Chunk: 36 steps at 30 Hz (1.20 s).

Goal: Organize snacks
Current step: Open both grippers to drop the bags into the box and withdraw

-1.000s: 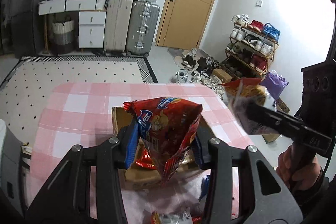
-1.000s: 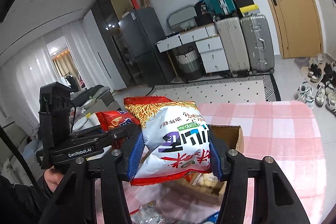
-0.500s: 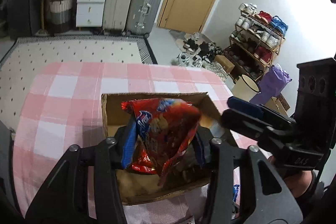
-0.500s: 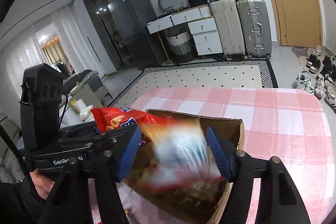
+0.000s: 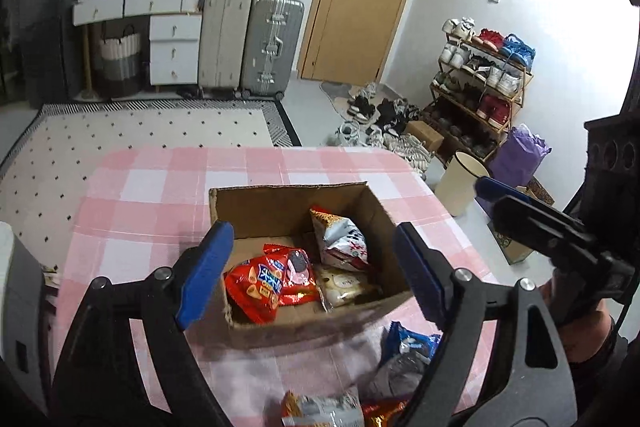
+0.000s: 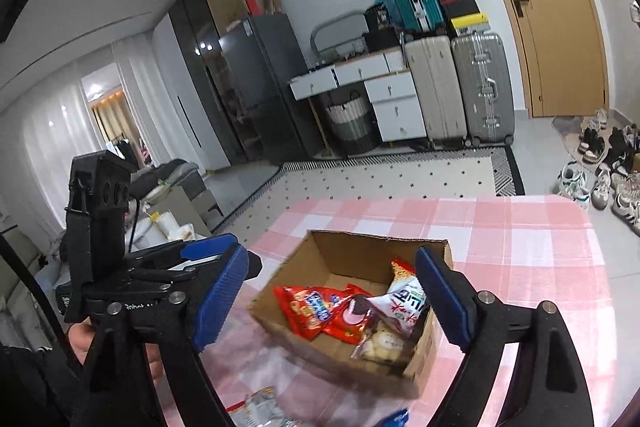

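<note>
The left tool and right tool are held wide apart and empty above the cardboard box on the counter. The red bag and white bag are seen lying inside it.

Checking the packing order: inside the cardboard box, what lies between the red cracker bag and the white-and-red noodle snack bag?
In the right wrist view, a red cookie pack lies between the red cracker bag and the noodle snack bag.
</note>
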Tool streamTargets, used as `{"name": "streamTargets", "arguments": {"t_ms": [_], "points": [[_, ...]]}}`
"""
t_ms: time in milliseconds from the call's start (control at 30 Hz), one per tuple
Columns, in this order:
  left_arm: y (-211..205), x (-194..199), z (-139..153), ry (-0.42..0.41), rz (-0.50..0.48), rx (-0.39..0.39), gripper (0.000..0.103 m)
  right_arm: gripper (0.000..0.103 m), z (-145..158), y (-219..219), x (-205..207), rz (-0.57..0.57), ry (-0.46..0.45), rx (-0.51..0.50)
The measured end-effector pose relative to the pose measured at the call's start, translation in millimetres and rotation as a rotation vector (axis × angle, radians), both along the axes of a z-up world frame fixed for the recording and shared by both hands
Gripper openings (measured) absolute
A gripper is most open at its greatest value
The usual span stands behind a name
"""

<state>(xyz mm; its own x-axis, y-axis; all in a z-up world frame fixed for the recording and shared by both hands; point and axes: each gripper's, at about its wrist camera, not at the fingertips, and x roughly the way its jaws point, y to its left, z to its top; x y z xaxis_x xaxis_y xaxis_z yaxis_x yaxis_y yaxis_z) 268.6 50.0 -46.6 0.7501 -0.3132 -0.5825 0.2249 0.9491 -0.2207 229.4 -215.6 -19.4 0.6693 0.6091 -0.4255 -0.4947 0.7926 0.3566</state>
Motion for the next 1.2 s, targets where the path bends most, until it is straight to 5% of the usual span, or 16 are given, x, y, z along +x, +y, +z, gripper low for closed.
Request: {"name": "streamTargets", "arguments": {"t_ms": [433,667,767,967,1200], "points": [[-10.9,-119.0,59.7,-0.102,0.029,0.038,0.084,0.101,46.9,-31.5,-106.9,-0.012,-0.109,0.056],[-5.9,-187.5,89.2,-0.183,0.061,0.013,0.102,0.103,67.8,-41.7,-165.4,0.002,-0.182,0.098],[0.7,-219.5,96.5,-0.223,0.076,-0.003,0.102,0.103,71.2,-48.0,-192.6,-0.002,-0.215,0.114],[14.9,-273.8,94.6,-0.251,0.113,-0.024,0.102,0.103,62.7,-59.8,-232.6,-0.025,-0.216,0.137],[21.8,-307.7,54.1,-0.184,0.118,-0.017,0.102,0.103,41.9,-58.2,-245.9,-0.023,-0.157,0.1]]}}
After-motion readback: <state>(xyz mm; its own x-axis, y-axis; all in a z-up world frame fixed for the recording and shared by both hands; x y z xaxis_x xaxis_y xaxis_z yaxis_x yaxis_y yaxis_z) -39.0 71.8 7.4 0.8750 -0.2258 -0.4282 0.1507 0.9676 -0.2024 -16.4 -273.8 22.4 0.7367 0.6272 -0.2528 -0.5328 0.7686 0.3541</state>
